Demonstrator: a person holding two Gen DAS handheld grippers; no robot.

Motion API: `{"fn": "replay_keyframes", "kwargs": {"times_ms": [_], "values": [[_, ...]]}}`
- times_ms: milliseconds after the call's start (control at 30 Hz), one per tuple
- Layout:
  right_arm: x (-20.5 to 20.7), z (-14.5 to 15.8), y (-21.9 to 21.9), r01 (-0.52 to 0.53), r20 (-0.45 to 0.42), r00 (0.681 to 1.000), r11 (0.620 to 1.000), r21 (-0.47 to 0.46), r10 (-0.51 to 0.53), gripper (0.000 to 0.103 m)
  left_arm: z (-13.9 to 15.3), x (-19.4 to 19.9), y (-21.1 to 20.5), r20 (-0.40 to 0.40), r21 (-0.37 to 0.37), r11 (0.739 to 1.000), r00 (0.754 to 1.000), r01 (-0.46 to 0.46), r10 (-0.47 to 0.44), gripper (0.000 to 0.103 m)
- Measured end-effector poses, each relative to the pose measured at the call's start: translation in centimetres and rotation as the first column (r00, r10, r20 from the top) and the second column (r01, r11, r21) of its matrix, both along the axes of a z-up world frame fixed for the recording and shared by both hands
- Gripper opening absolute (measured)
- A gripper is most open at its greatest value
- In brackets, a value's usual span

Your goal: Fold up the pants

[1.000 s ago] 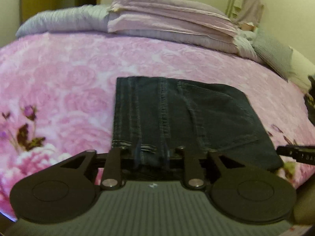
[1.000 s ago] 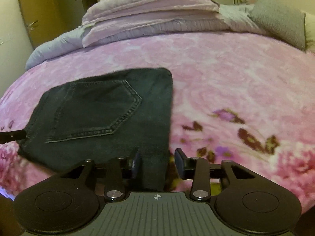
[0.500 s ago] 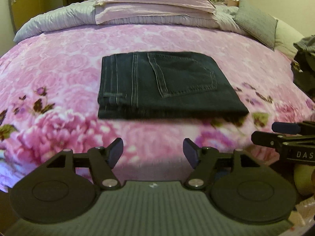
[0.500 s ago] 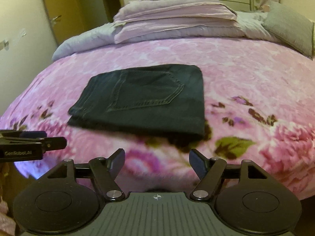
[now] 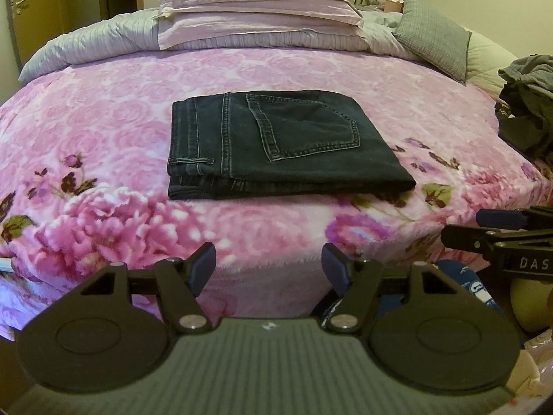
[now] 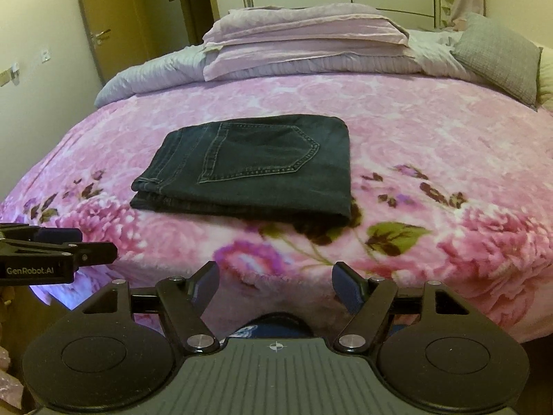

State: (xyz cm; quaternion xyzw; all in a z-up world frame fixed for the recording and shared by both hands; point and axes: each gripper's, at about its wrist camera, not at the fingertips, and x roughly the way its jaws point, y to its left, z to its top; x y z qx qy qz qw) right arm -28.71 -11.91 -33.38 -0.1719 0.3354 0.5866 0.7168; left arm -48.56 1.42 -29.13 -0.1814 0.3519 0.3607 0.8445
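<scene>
One folded pants [image 5: 276, 145] stack, crosswise.

right gripper [image 5: 511, 238], side of its black body, seen from the left wrist view: white letters "DAS", cut off at the picture's edge, so likely part of a longer word
left gripper [image 6: 52, 245], side of its black body, seen from the right wrist view: white lettering "GenRobot.AI"
blue object [image 5: 473, 287] below the bed edge: white marks, too small to read

Both claws [image 5: 269, 269] [image 6: 275, 288] agape, empty
</scene>
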Motion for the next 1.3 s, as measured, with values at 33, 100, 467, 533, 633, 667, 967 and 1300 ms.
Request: {"fn": "replay_keyframes", "kwargs": {"times_ms": [33,100,467,533,633,667,967,1300], "values": [[0.0,0.0,0.1,0.001,-0.001,1.0,1.0,-0.001,-0.001,0.069,0.0,0.1,0.1,-0.002,-0.002,1.0,1.0,0.0,0.0,0.064],[0.2,0.0,0.2,0.001,-0.005,1.0,1.0,0.002,-0.001,0.069,-0.2,0.2,0.2,-0.002,-0.005,1.0,1.0,0.002,-0.002,0.064],[6.9,-1.4,3.6,0.075,-0.165,0.984,0.994,0.075,-0.062,0.069,-1.9,-2.2,13.0,0.192,-0.151,0.983,0.972,-0.107,0.136,0.064],[8.8,-2.1,5.1,0.094,-0.211,0.975,0.992,0.081,-0.076,0.069,-3.2,-2.6,16.6,0.23,-0.244,0.962,0.956,-0.122,0.179,0.064],[11.6,-3.3,7.5,0.138,-0.303,0.947,0.988,0.075,-0.11,0.069,-5.5,-2.5,21.4,0.28,-0.396,0.913,0.933,-0.101,0.225,0.064],[12.5,-3.7,8.3,0.158,-0.334,0.934,0.985,0.069,-0.127,0.069,-6.4,-2.3,22.8,0.282,-0.43,0.896,0.927,-0.109,0.248,0.064],[18.4,-7.9,14.5,0.147,-0.564,0.82,0.988,0.043,-0.097,0.069,-10.2,0.0,29.1,0.371,-0.59,0.807,0.896,0.025,0.244,0.064],[21.6,-9.6,21.0,-0.045,-0.673,0.73,0.991,0.123,0.117,0.064,-11.5,3.6,31.2,0.414,-0.6,0.787,0.898,0.145,0.15,0.06]]}}
